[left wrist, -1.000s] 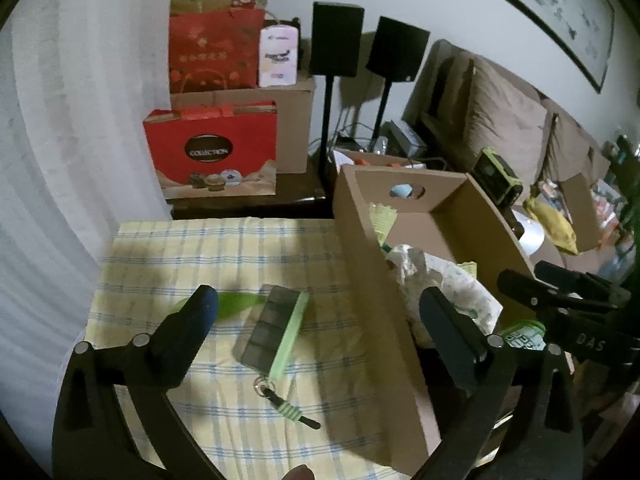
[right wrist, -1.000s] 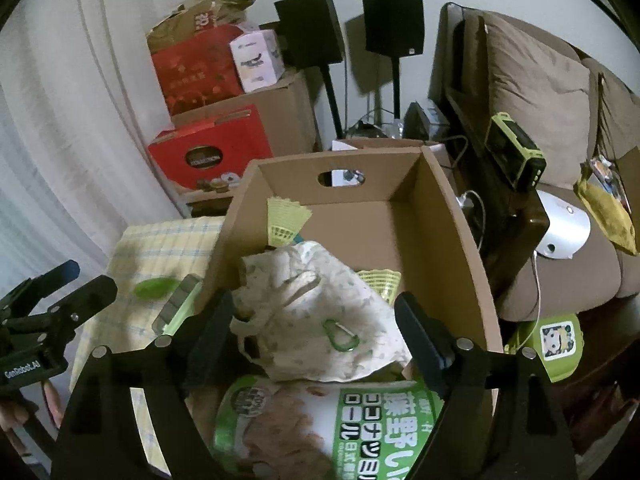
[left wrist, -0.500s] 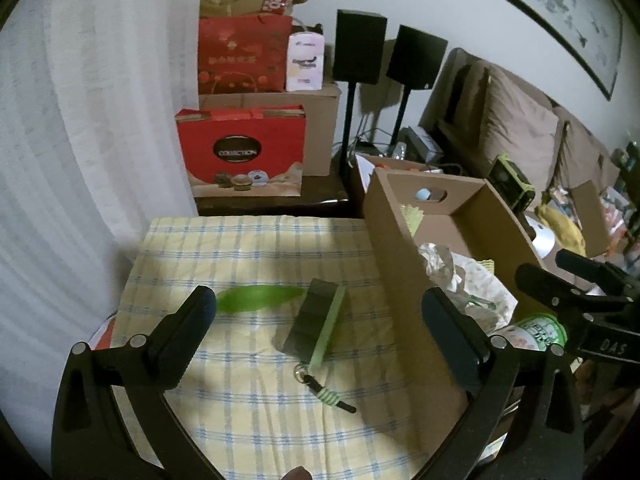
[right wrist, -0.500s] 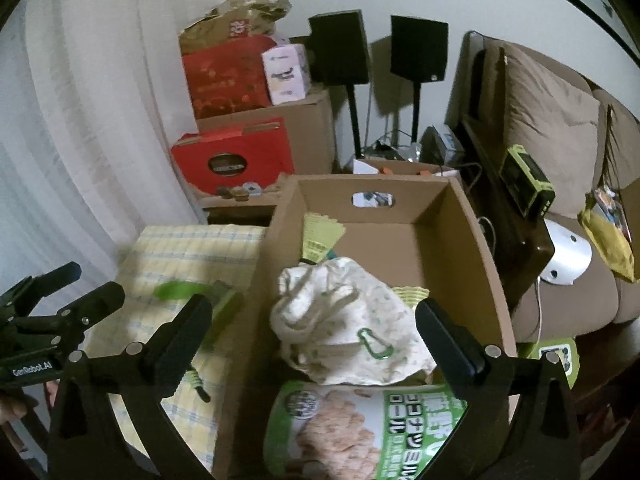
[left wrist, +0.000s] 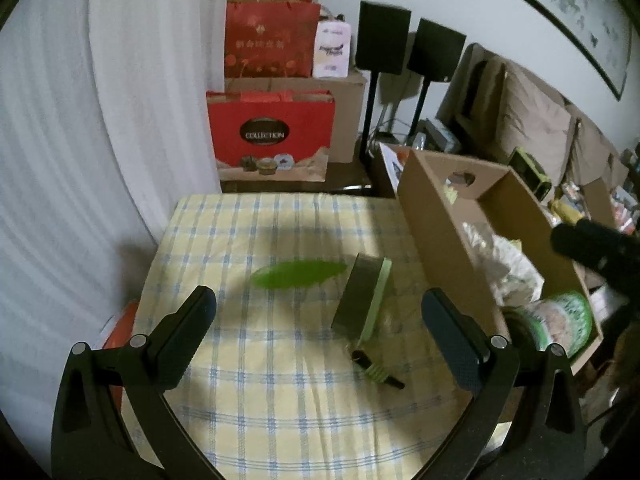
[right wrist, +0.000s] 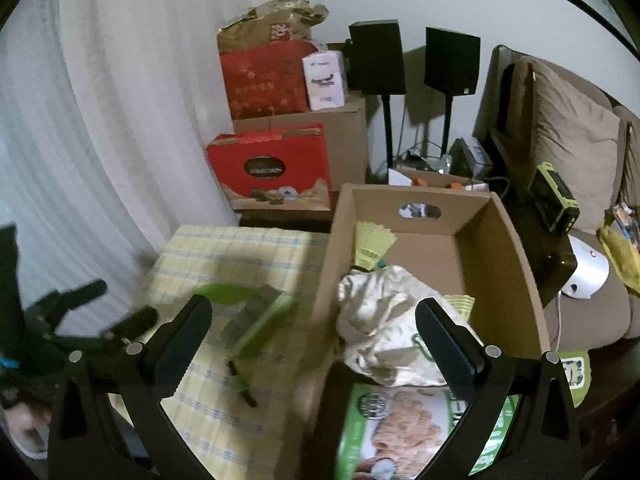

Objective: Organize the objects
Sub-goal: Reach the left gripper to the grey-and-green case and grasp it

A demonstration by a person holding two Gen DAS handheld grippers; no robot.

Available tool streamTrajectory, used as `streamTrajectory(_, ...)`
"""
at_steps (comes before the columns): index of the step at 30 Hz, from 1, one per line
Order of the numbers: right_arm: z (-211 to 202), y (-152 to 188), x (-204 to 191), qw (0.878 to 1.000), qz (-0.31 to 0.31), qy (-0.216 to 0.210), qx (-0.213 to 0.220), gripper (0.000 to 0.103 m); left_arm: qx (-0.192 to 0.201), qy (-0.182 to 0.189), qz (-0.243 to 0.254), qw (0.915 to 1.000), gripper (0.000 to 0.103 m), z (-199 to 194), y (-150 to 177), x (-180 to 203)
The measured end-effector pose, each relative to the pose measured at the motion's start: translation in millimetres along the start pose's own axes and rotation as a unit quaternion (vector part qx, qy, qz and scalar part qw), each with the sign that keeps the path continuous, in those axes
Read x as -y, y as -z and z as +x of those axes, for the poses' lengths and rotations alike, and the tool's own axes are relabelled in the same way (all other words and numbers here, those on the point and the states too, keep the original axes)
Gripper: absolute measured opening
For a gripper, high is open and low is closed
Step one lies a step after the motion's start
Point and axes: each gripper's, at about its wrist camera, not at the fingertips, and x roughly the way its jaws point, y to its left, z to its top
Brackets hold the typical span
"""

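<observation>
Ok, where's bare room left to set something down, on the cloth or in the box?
On the checked tablecloth, the far strip beyond the green leaf is bare, and so is the near-left part. In the cardboard box, the far right floor is free. Crowded: the box's near end, with the cloth bag and snack pack, and around the grey case.

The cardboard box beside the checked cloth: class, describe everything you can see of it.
The cardboard box is plain brown, open-topped, with an oval hand-hole cut in its far wall. It stands upright, its left wall along the edge of the yellow checked cloth. Inside lie a crumpled pale cloth bag, a green-and-white snack packet at the near end, and yellow-green shuttlecocks by the far left corner. No gripper touches it.
</observation>
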Motion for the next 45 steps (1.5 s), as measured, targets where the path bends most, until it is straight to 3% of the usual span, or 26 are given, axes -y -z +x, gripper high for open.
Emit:
streamTrajectory(9,0,-7,-16,1.000,-0.005,-0.013,0.005,0.102,-0.019,-0.002,0.006,0.9998,0.101,41,20,0)
streamTrajectory(15,10,-10,-9,1.000,0.010,-0.020,0.001,0.102,-0.040,0.007,0.005,0.9992,0.094,80,30,6)
streamTrajectory(25,27,-10,2,1.000,0.019,-0.019,-0.015,0.102,-0.062,0.016,0.028,0.9975,0.092,119,34,28)
streamTrajectory(27,30,-10,4,0.999,0.020,-0.019,-0.018,0.102,-0.068,0.015,0.032,0.9971,0.083,125,33,31)
streamTrajectory(31,34,-10,8,0.999,0.021,-0.017,-0.021,0.102,-0.075,0.018,0.042,0.9961,0.074,135,34,37)
streamTrajectory(36,39,-9,11,0.999,0.024,-0.015,-0.026,0.102,-0.080,0.029,0.057,0.9948,0.045,142,36,42)
streamTrajectory(45,49,-10,4,0.998,0.020,-0.034,-0.046,0.082,-0.063,0.037,0.035,0.9967,0.040,121,32,26)
